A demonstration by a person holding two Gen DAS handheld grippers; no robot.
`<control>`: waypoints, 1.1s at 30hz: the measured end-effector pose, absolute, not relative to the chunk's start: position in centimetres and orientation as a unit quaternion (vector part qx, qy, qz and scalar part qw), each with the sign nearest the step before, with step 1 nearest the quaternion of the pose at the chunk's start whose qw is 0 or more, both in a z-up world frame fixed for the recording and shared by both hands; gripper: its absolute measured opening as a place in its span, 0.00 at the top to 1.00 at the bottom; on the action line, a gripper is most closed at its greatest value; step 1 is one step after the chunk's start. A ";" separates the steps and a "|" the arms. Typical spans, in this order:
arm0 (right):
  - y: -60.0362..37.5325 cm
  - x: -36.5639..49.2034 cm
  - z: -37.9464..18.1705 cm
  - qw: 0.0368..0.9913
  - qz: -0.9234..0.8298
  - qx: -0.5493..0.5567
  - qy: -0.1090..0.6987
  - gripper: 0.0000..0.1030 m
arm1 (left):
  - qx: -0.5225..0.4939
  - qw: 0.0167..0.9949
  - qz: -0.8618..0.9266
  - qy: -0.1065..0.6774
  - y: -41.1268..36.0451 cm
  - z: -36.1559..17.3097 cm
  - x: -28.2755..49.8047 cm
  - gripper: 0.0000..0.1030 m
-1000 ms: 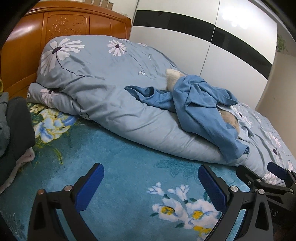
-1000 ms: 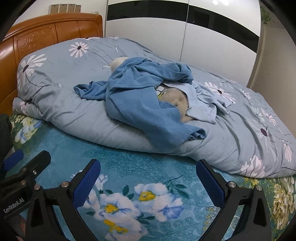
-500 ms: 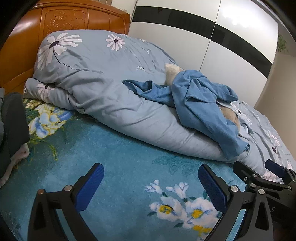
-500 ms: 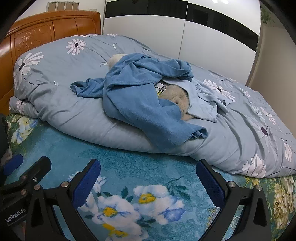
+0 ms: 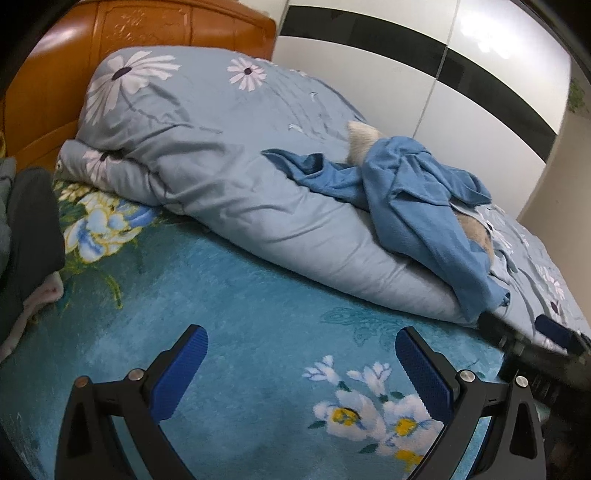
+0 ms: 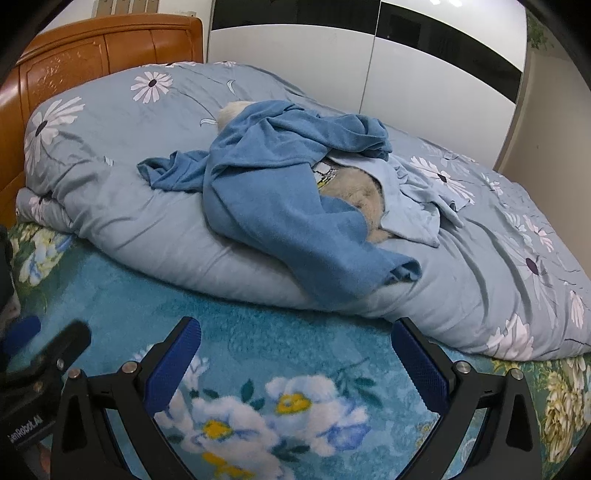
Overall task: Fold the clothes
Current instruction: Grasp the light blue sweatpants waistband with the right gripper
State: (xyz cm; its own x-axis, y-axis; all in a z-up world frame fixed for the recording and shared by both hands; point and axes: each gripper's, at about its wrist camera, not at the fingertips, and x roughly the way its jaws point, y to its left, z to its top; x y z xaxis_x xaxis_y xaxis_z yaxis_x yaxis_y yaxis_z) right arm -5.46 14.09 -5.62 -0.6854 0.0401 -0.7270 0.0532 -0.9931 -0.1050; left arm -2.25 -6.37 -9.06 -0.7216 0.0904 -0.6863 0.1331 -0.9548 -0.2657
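Observation:
A crumpled blue garment [image 5: 417,199] [image 6: 280,206] lies on top of a bunched grey-blue floral duvet [image 5: 221,177] [image 6: 122,206]. A cream fluffy piece [image 6: 354,199] and a pale blue garment [image 6: 413,206] lie partly under it. My left gripper [image 5: 301,369] is open and empty above the teal floral bedsheet [image 5: 240,302], short of the duvet. My right gripper [image 6: 295,365] is open and empty above the same sheet [image 6: 122,295], in front of the blue garment. Each gripper shows at the edge of the other's view.
A wooden headboard [image 5: 155,33] [image 6: 85,62] stands at the back left. White wardrobe doors with a black band [image 5: 461,81] [image 6: 424,66] stand behind the bed. Dark and grey clothes [image 5: 26,229] lie at the far left.
Both grippers have moved forward toward the duvet and blue garment. The jaws stay open. The clothes have not moved.

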 end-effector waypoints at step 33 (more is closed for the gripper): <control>15.0 -25.4 -4.2 0.018 -0.862 0.419 -0.286 0.91 | 0.374 0.037 -0.894 0.244 -11.5 -10.6 -2.4 0.00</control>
State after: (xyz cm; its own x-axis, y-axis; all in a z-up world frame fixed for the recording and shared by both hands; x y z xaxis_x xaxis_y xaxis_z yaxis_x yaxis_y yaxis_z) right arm -25.38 14.98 -4.23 -0.6482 -0.2707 -0.7117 -0.2087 -0.8358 0.5079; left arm -2.37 -11.45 -10.62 -0.7173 0.1160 -0.6870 0.2496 -0.8778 -0.4089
